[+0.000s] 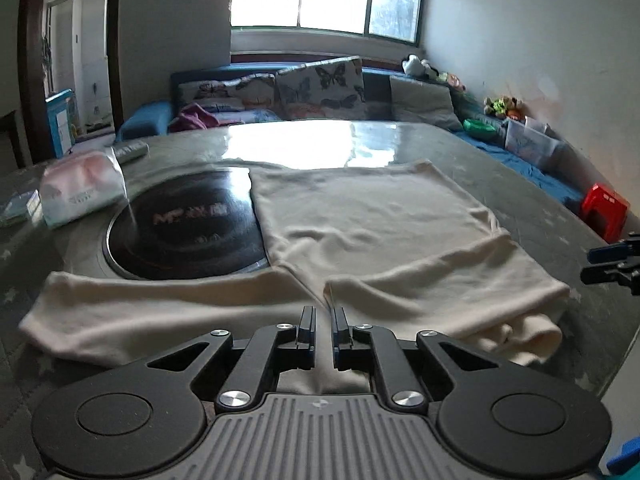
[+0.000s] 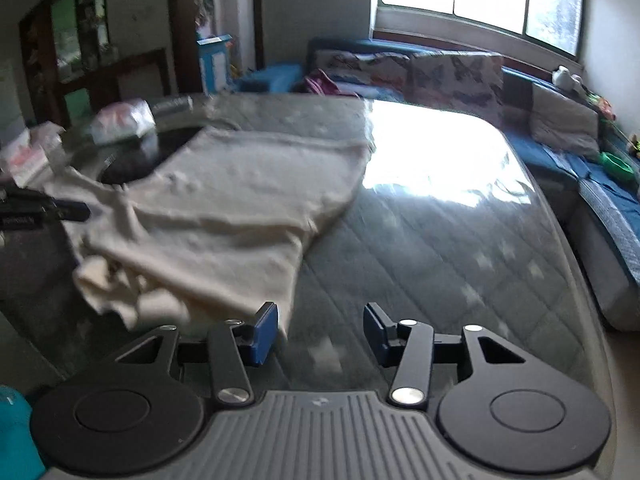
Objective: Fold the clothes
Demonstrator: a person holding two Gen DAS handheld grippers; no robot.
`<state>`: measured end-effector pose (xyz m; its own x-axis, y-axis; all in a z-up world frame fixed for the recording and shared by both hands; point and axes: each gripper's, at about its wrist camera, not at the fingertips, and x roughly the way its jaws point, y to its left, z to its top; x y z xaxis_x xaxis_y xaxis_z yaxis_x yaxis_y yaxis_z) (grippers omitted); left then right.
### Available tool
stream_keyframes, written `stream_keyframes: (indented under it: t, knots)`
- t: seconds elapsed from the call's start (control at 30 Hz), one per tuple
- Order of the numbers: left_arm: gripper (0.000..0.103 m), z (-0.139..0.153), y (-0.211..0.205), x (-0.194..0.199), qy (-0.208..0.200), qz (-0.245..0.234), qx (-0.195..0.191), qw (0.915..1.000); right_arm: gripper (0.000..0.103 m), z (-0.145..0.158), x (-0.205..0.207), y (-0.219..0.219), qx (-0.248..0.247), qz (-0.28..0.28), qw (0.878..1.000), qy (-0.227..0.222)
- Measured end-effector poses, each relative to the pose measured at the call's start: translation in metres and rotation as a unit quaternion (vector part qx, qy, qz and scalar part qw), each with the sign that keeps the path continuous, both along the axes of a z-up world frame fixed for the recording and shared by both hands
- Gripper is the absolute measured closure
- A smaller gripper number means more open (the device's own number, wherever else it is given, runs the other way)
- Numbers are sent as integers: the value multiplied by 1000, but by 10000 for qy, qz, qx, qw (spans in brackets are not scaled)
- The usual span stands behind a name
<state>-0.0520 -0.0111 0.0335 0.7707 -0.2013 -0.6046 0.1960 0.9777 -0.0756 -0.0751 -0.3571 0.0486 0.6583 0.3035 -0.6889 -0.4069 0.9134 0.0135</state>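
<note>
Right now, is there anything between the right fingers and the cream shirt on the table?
Nothing visible. The open right gripper hangs just past the cream shirt's near corner, with only bare table cover between the fingers.

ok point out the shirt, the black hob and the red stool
shirt [image 1: 368, 216]: left wrist view, middle of the flat body panel
hob [image 1: 180, 232]: left wrist view, bare glass centre near the lettering
stool [image 1: 604, 210]: left wrist view, its red top at the right edge
</note>
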Motion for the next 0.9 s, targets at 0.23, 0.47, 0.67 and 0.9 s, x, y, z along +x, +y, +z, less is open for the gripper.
stream_keyframes:
  t: [0.23, 0.47, 0.67, 0.9]
  knots:
    - [93, -1, -26, 20, -79, -380, -160, 9991, 72, -1, 45, 39, 245, 577, 9980, -13]
    - [93, -20, -42, 46, 149, -426, -170, 9988, 81, -18, 74, 57, 149, 647, 9977, 92]
    - [93, -22, -24, 41, 192, -192, -339, 9991, 84, -20, 83, 58, 103, 599, 9981, 109]
    - [93, -17, -17, 31, 138, -94, -422, 9990, 84, -12, 69, 88, 77, 1119, 9937, 71]
